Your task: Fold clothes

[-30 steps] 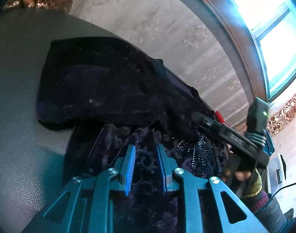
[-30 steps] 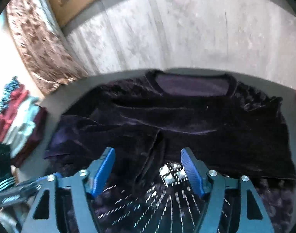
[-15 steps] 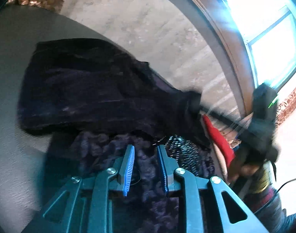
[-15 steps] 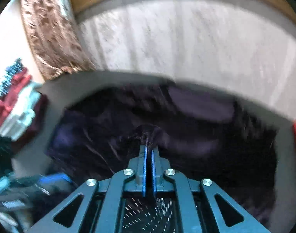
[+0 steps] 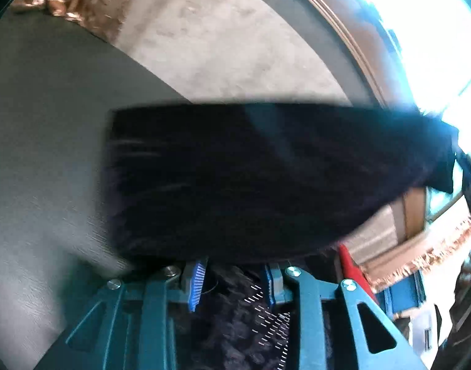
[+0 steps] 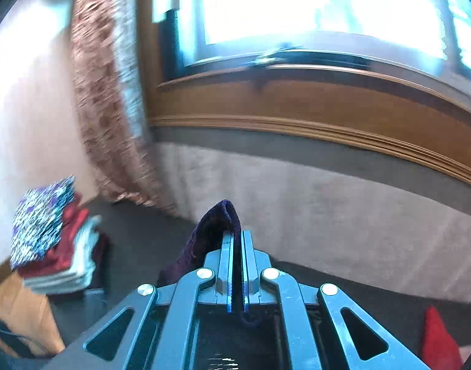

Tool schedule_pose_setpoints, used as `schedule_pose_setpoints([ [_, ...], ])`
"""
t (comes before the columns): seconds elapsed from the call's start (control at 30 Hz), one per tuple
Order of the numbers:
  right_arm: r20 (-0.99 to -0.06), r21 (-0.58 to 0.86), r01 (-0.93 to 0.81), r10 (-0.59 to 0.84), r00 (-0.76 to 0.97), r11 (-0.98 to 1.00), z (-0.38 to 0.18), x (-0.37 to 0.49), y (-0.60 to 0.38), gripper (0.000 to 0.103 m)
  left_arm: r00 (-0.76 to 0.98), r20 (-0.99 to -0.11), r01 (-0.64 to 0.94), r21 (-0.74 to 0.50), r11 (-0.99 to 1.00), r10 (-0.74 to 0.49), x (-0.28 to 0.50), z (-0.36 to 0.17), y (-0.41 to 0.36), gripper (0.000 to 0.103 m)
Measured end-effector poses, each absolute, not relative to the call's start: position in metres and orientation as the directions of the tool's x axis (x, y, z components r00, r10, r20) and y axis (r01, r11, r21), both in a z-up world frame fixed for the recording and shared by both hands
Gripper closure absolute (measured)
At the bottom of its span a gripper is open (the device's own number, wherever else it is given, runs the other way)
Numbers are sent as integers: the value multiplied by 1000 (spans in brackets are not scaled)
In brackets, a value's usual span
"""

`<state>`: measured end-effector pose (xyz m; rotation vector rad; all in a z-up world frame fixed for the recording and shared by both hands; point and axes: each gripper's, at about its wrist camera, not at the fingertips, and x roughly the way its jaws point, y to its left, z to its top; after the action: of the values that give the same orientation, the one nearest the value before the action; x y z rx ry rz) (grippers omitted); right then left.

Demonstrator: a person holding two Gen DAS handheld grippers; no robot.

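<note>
A dark purple velvet garment (image 5: pixel 250 178) hangs as a blurred sheet across the left wrist view, its right corner pulled up towards the window. Its lower part, with shiny sequins, lies between the fingers of my left gripper (image 5: pixel 233 280). Those jaws are opening, and the blue pads (image 5: pixel 196 283) stand apart from the cloth. My right gripper (image 6: pixel 237 237) is raised high and shut on a fold of the garment (image 6: pixel 213 231), which pokes out above its fingertips and drapes down to the left.
The grey table (image 5: pixel 35 123) runs up to a pale wall under a bright window (image 6: pixel 312 9). A stack of folded clothes (image 6: pixel 56 240) sits at the table's left end near a patterned curtain (image 6: pixel 105 108). A red cloth (image 6: pixel 435 339) lies at the right.
My right gripper closed on the garment and lifted it high off the table. The cloth now hangs stretched in front of the left gripper, whose fingers have spread wider.
</note>
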<state>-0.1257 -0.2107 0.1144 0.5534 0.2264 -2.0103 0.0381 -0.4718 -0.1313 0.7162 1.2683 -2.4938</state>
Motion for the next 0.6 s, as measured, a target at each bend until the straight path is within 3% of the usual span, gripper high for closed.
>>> schedule_pose_setpoints([
  [0.1,-545,138,800,-719,-431,-583,75,-163,-186,99,-826,-563,465,-662,-587,-20,48,-141,-474,73],
  [0.3,-746,276,613,-567,-348,-740,-61,-223,-138,99,-801,-599,493,-647,-582,-13,69,-165,-461,73],
  [0.43,-779,336,559,-557,-288,-758,-110,-226,-122,99,-823,-566,454,-696,-557,36,77,-163,-458,73],
  [0.6,-738,331,608,-599,-310,-722,-92,-219,-127,98,-859,-492,348,-766,-540,144,66,-151,-444,71],
])
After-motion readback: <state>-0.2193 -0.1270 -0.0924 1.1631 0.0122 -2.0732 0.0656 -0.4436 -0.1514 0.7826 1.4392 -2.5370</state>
